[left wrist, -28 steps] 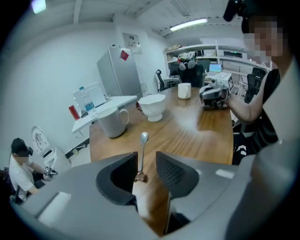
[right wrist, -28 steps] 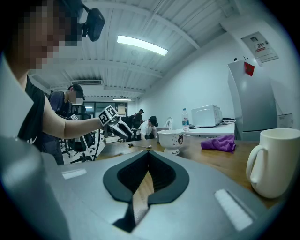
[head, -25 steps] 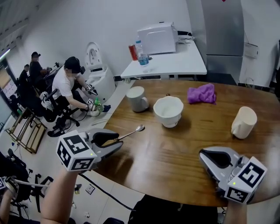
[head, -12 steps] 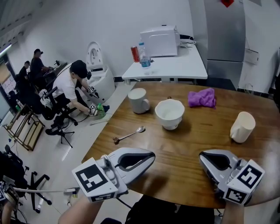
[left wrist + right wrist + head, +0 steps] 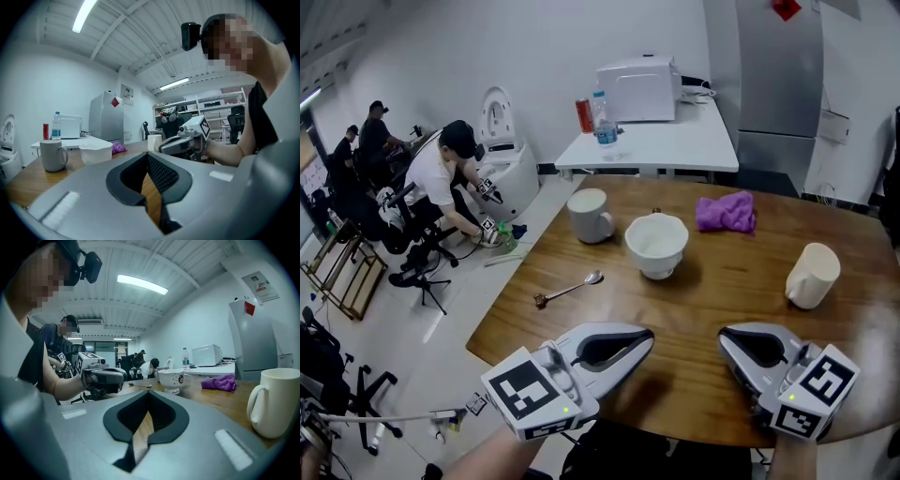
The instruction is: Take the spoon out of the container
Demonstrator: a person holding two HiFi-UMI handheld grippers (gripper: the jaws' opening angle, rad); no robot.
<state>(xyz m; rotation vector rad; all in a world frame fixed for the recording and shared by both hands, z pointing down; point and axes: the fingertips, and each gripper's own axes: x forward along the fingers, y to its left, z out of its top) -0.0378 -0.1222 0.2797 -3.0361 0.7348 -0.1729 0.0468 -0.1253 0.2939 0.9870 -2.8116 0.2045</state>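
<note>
The spoon (image 5: 569, 289) lay flat on the table (image 5: 712, 291), left of the white bowl (image 5: 656, 246) and out of it, not far from the table's edge. On the near side of the bowl, the left gripper (image 5: 645, 337) and the right gripper (image 5: 724, 339) were both pinched tight with nothing inside. A bump from the left one could knock the spoon off the edge.

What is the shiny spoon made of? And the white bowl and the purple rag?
Thin silver spoon: probably metal, since it glints; the handle end looks darker. Round white bowl: likely glazed ceramic, smooth and glossy. Crumpled purple rag: soft cloth, bunched in folds.
</note>
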